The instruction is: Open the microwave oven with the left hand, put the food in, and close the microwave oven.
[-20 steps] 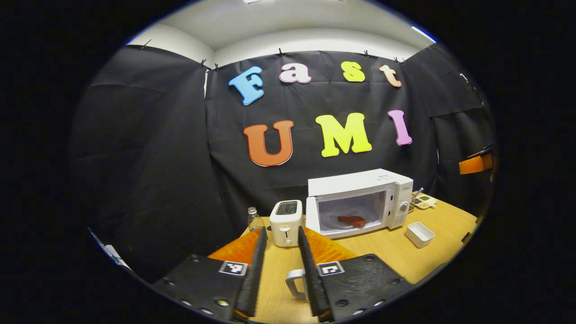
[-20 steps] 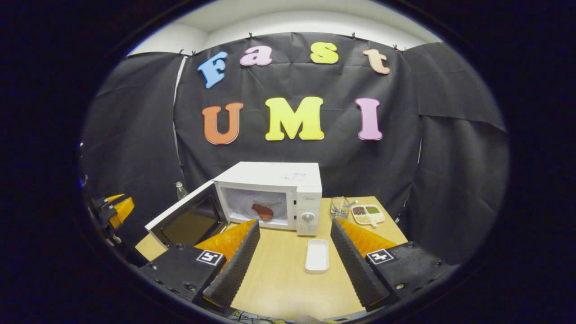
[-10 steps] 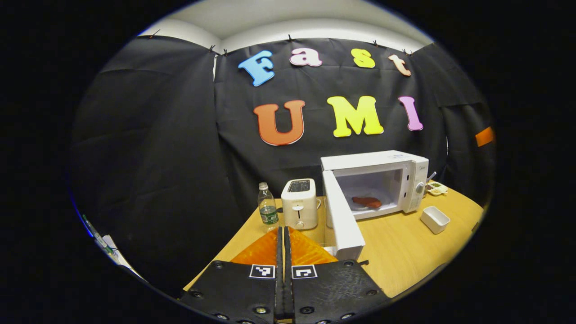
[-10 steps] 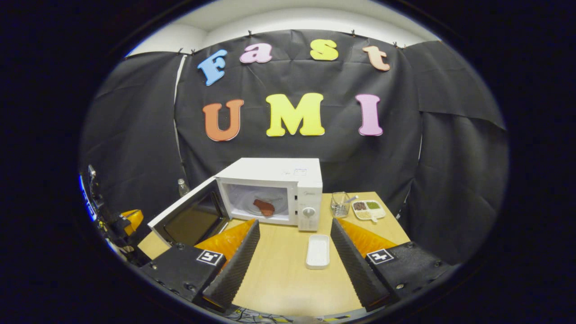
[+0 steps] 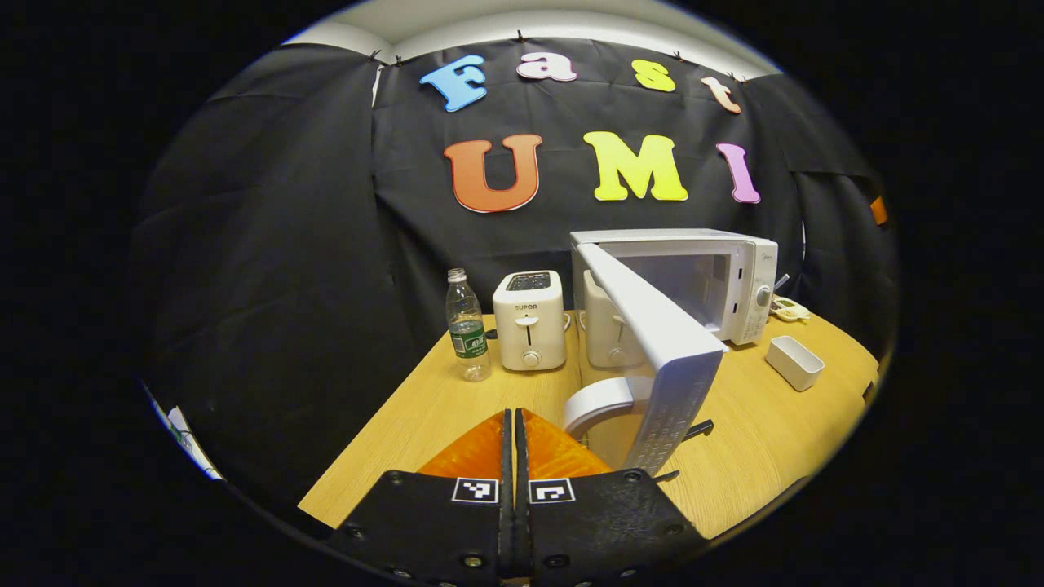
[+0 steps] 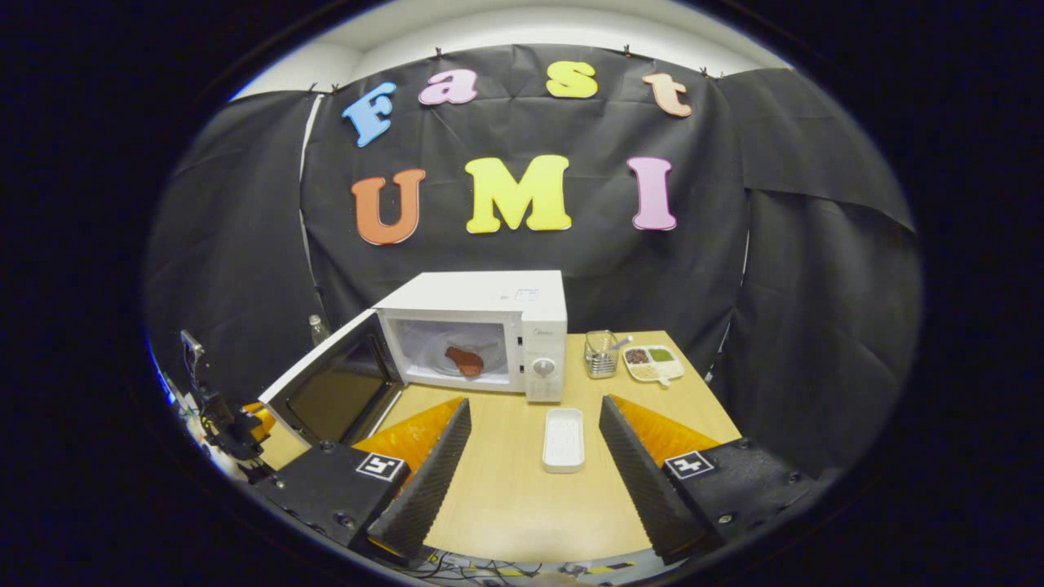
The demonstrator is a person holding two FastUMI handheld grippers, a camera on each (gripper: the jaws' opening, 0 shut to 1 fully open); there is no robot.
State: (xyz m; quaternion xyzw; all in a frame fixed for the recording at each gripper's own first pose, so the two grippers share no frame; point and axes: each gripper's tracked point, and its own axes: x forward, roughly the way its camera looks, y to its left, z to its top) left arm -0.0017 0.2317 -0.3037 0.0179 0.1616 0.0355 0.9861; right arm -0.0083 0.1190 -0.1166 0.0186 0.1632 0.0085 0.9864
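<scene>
At 1 o'clock of left gripper (image 5: 514, 424): door (image 5: 652, 342) ajar (fingers clenched, empty).
Right gripper (image 6: 534, 408): released; food (image 6: 465, 360) at 11 o'clock inside microwave (image 6: 489, 310).

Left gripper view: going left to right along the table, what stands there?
Water bottle → toaster → open microwave door → microwave → white tray.

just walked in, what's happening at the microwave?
A person works two handheld grippers at a wooden table. The food already lies inside the microwave, whose door stands open. The left gripper, shut and empty, sits just outside the door near its handle, likely to push it closed. The right gripper hangs open above the white tray.
</scene>
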